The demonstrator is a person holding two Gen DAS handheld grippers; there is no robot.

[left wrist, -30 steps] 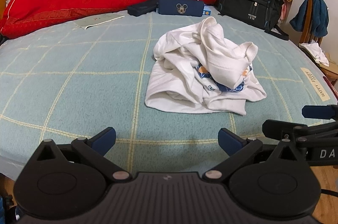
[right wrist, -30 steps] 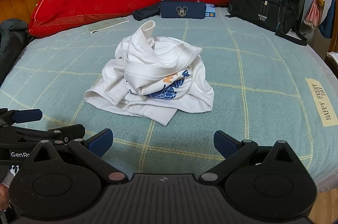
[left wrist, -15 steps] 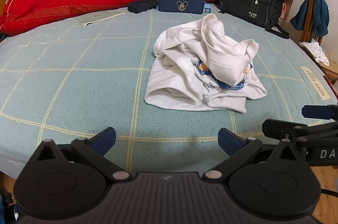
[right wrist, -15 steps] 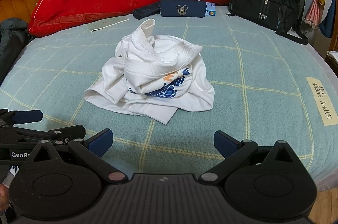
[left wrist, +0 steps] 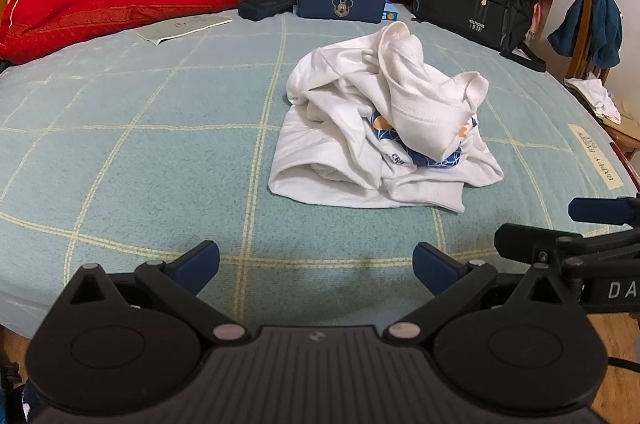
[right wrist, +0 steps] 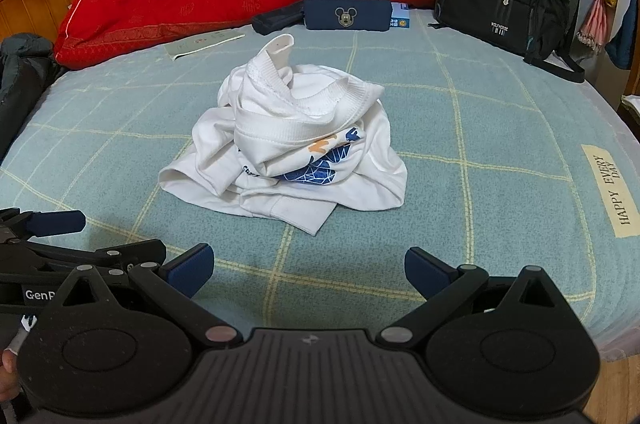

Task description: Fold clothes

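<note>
shirt (left wrist: pixel 384 128) lies crumpled in a heap mid-bed (left wrist: pixel 132 144), white with a blue print showing under a ribbed hem; nothing is folded yet. it sits ahead of both grippers and apart from them: up and right of the left gripper (left wrist: pixel 316 262), up and a little left of the right gripper (right wrist: pixel 307 264). both have jaws spread wide, holding nothing, low at the near edge of the bed. the heap has no clear long axis; its flat lower hem faces the grippers, and neither is clearly nearer, so i judge either could reach it first
</note>
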